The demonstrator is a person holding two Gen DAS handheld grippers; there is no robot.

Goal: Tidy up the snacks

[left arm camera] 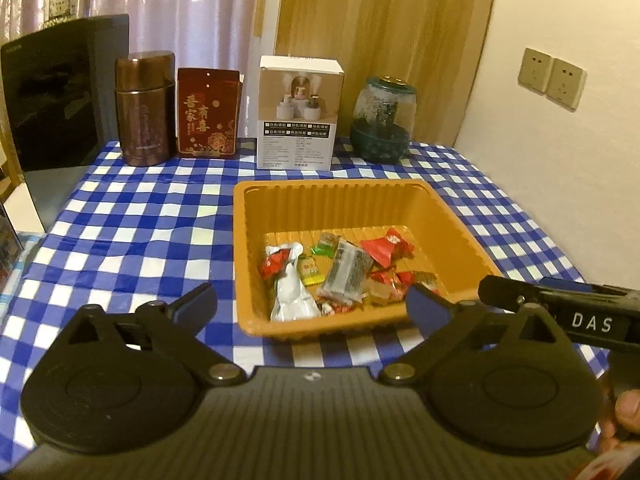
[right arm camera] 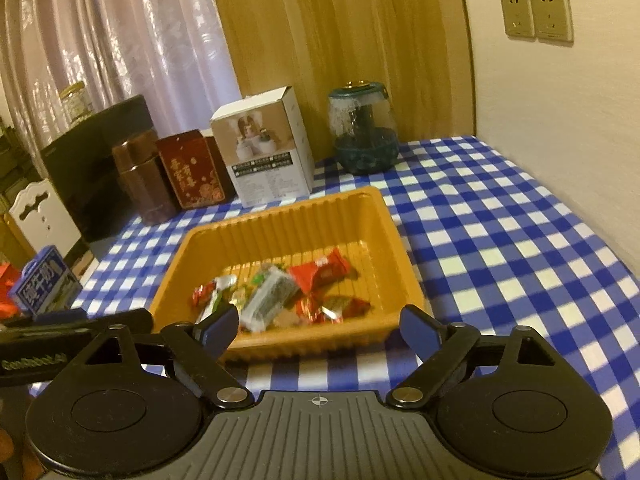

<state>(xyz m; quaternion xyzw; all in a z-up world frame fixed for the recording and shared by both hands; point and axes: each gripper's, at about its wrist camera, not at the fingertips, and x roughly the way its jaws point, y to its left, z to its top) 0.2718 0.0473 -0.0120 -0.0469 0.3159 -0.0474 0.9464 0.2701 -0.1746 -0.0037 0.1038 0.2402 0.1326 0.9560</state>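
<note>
Left wrist view: snacks in the tray, both tongs released

Left wrist camera shows my wrapped snacks piled in the near half of the orange tray, which sits on the blue-and-white checked tabletop. Among them I can pick out a red packet, a clear grey-printed bar and a white foil pouch. My left tongs hang just in front of the tray's near rim, spread wide with nothing between the blue pads. My right tongs are likewise parted and empty, on the near side of the tray; their arm crosses the lower right corner of the left view. Behind the tray, along the back edge, stand a brown flask, a red tin, a white carton and a green glass jar. A blue box lies off to the left
</note>
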